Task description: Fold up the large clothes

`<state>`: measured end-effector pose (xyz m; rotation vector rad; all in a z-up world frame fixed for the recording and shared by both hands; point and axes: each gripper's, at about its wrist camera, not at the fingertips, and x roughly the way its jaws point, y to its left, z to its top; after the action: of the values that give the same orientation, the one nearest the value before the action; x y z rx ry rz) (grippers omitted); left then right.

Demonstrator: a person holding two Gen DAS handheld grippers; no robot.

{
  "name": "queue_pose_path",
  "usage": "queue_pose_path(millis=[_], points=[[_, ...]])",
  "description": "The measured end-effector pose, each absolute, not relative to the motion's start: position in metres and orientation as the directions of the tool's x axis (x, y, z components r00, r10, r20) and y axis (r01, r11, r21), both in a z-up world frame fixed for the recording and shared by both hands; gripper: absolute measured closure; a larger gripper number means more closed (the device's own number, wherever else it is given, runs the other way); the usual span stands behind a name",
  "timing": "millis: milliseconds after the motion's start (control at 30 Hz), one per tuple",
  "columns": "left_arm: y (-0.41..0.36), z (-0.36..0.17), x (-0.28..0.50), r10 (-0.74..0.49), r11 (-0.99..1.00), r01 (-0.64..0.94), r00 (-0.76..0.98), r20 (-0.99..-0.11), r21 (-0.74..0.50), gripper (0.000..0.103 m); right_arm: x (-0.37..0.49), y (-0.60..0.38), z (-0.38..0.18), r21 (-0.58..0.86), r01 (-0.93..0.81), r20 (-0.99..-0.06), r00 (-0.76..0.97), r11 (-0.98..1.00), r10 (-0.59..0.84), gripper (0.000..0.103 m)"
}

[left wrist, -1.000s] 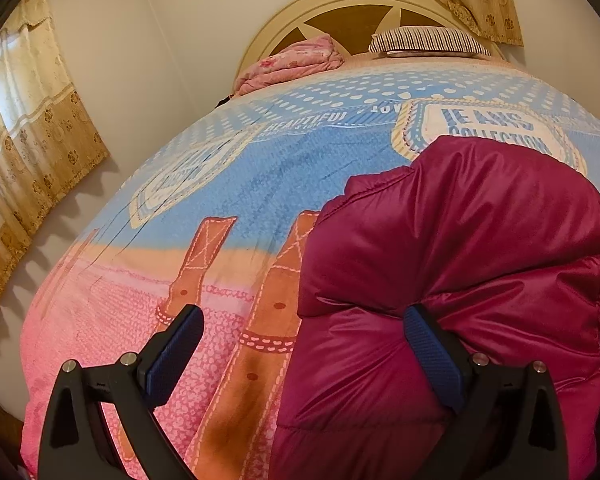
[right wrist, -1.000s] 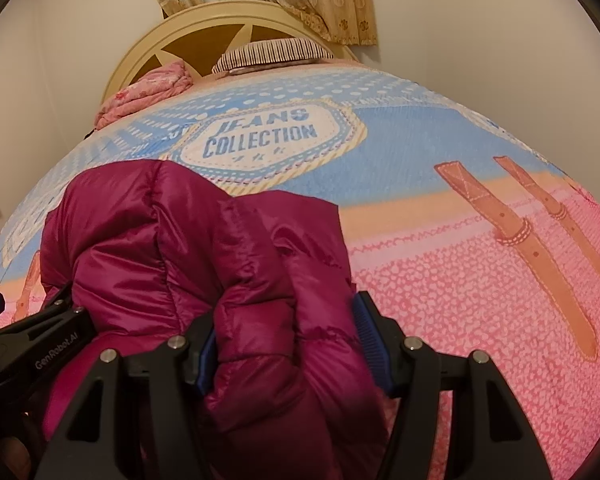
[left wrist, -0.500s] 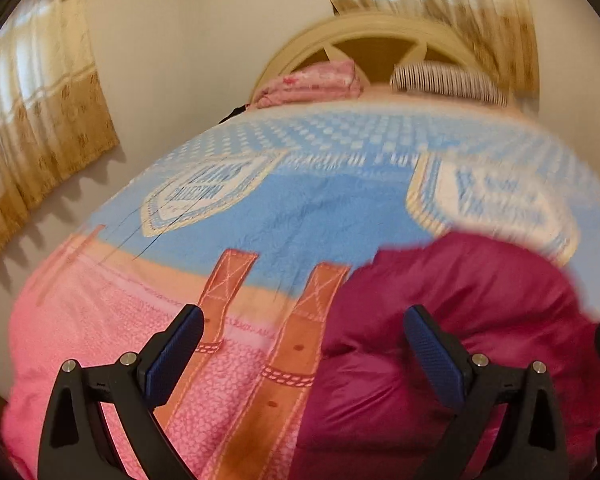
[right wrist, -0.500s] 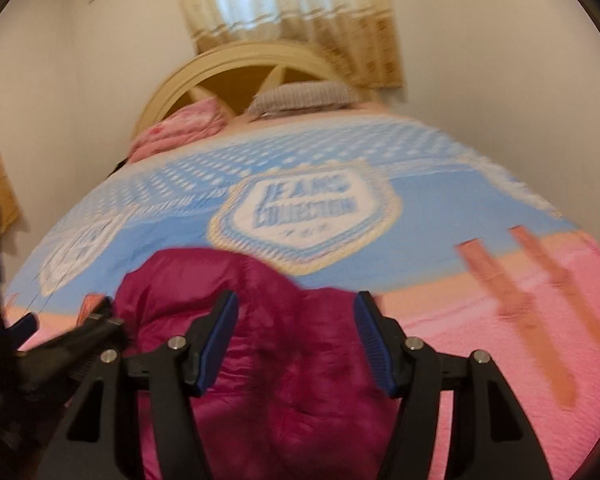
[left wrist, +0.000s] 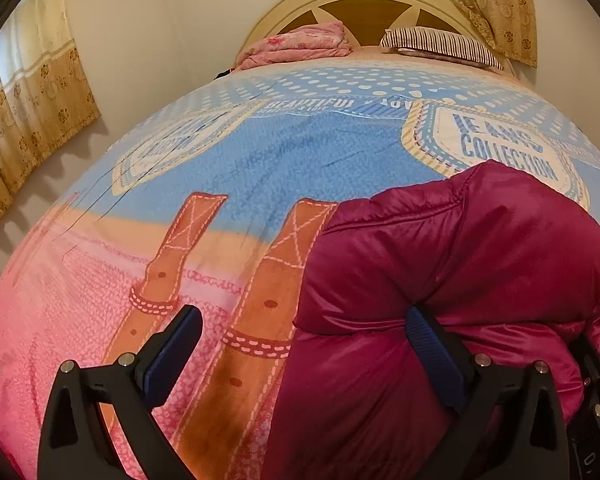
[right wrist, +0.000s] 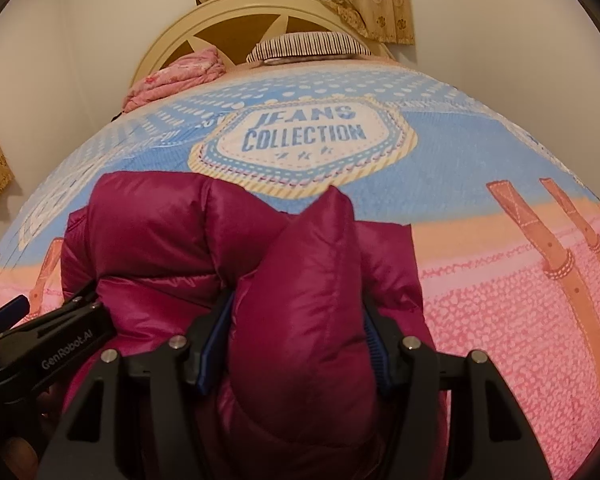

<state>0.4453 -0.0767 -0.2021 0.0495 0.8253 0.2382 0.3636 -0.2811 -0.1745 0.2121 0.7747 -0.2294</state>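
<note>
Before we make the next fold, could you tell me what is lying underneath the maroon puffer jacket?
The maroon puffer jacket lies on the printed bedspread, whose blue and pink pattern shows all around it. Whatever lies directly beneath the jacket is covered and cannot be seen.

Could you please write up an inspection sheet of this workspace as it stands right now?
Surface: bed cover, blue and pink, printed "JEANS COLLECTION".
Job's things: maroon puffer jacket bunched on the cover.
Clutter: pink folded bedding and striped pillow by the headboard.
Grippers: left hand-held gripper open wide, one finger against the jacket; right hand-held gripper closed on a jacket fold.
Cables: nothing seen.
Surroundings: cream walls; patterned curtains.
</note>
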Motion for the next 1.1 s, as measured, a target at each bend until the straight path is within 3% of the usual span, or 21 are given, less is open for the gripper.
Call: queue_pose_path(millis=[1100], points=[[-0.08,-0.21,0.455,0.247,0.969,-0.179,0.621,-0.744,0.172,0.001,0.375,-0.283,-0.19,0.071,0.294,-0.763,0.631,0.953,-0.138,0.041]])
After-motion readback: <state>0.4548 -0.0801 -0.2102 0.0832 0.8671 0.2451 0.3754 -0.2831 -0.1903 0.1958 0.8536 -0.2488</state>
